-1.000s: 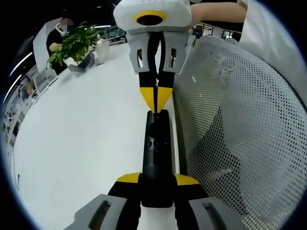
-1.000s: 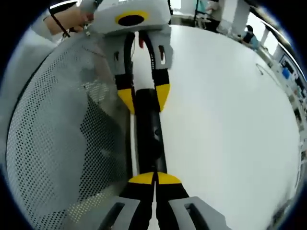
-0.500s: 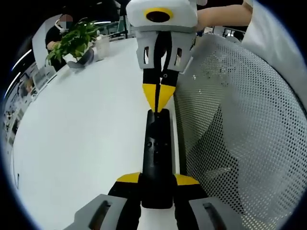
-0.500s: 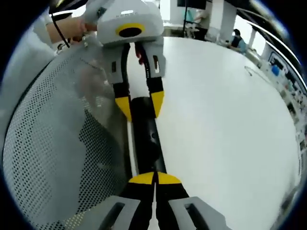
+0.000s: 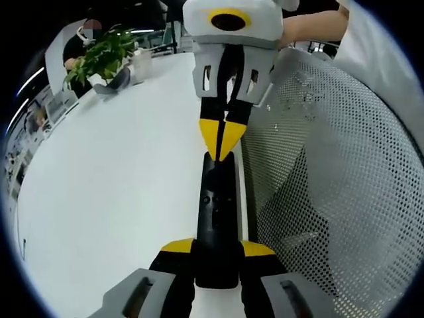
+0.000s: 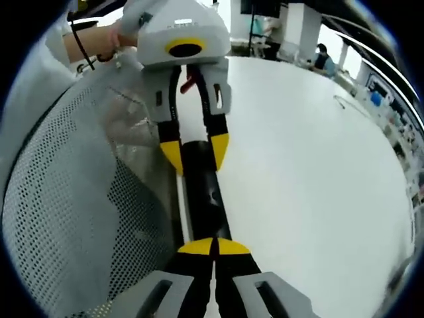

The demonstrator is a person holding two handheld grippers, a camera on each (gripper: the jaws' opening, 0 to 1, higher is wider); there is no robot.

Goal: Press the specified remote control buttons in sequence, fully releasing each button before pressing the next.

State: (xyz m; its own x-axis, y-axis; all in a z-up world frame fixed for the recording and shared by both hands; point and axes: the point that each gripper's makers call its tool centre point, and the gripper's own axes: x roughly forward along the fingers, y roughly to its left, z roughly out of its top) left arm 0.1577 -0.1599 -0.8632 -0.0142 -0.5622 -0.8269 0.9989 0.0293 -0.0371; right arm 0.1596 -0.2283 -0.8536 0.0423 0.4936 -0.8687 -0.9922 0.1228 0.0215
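A slim black remote control lies lengthwise above the white table's edge. My left gripper is shut on its near end, one yellow-tipped jaw on each side. My right gripper comes in from the far side, shut, with its joined yellow tips down on the remote's far end. In the right gripper view my right gripper has its tips together over the near end of the remote control, and my left gripper clamps the far end. A hand holds each gripper.
A white mesh chair back stands close along the right of the remote, and the same chair back is on the left in the right gripper view. The white table stretches left to a potted plant. Seated people are at the far desks.
My right gripper has tilted and drifted slightly, its tips creeping a little along the remote's far end. My left gripper keeps its hold and the remote has not moved.
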